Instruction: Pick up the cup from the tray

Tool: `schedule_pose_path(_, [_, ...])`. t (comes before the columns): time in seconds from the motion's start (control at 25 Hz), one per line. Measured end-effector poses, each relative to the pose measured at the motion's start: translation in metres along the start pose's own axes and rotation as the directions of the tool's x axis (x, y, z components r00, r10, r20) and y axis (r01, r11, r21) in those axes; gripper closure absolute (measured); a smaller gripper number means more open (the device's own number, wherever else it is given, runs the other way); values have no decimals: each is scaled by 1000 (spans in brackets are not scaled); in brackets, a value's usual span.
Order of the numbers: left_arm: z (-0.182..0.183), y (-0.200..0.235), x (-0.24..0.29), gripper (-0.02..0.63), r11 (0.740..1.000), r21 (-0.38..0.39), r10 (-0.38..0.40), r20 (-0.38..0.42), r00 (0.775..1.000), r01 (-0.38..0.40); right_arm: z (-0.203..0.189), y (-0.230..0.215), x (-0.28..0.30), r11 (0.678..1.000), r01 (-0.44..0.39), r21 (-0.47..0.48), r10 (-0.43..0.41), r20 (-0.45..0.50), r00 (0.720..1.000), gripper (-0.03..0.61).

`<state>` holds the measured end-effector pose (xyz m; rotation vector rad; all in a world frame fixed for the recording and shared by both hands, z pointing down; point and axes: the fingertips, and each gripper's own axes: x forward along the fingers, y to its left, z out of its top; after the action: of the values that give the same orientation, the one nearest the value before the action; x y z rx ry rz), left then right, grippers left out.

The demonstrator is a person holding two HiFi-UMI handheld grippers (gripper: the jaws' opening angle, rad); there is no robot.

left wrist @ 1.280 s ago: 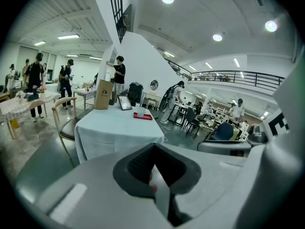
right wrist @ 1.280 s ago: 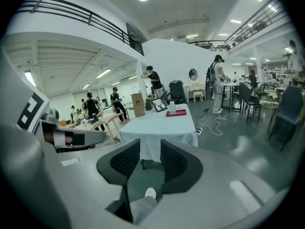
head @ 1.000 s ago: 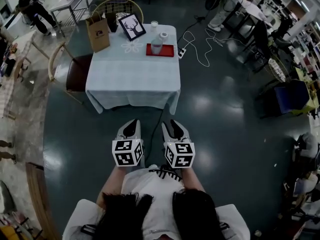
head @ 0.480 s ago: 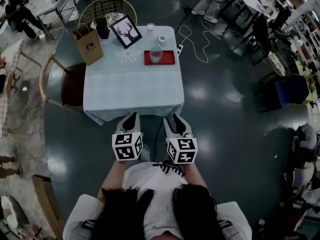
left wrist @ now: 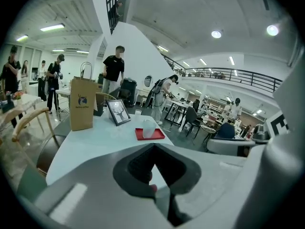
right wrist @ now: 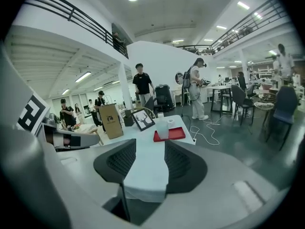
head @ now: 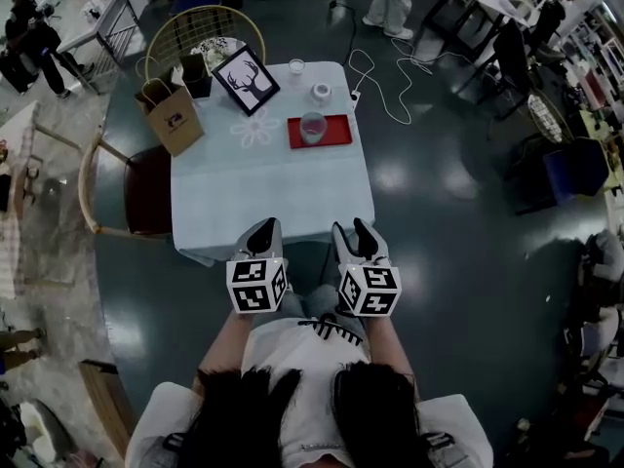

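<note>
The cup is seen standing upright on the red tray, toward the tray's left half, untouched by either tool. The tray is set on the white-clothed desk, near its far right corner. A brown paper bag is placed well to the left of the tray, and a frame (with a deer picture) is propped between the two, slightly farther back. A chair is drawn up at the desk edge far to the tray's left.

Both tools are held low at the desk's near edge, well apart from the tray. The left gripper is kept with its jaws closed together at the tips, nothing being held between them. The right gripper is held with its jaws spread apart; only the desk cloth is seen through the gap, with the cup and tray in line beyond it.
</note>
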<state>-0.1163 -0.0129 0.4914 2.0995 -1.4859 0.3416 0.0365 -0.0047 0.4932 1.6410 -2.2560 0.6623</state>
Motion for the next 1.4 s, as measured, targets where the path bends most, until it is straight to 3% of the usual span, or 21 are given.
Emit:
schedule_pose_path(0.2, [6,16,11,614,1000,-8,24,-16,1000,-24,11,-1,21,999,-35,15,35,5,999,330])
schedule_pose_path(0.4, [13,22,32,612,999,-18,39,-21,999,-39,32,-8,51,995,-60,-74,62,31,998,279])
schedule_pose_path(0.64, [36,37,72,614,998,-10,68,-24,997,-69,70,-15,105,988,-103,-115,115,103,988,185])
schedule_pose_path(0.96, [51,56,123,612,992,-61,108,-81,991,-113,86,-17,187,964,-164,-210,181,68,981,113])
schedule_pose_path(1.4, [63,97,165,612,964,-144,201,-143,969,-221,77,-32,283,940,-192,-281,188,-39,981,91])
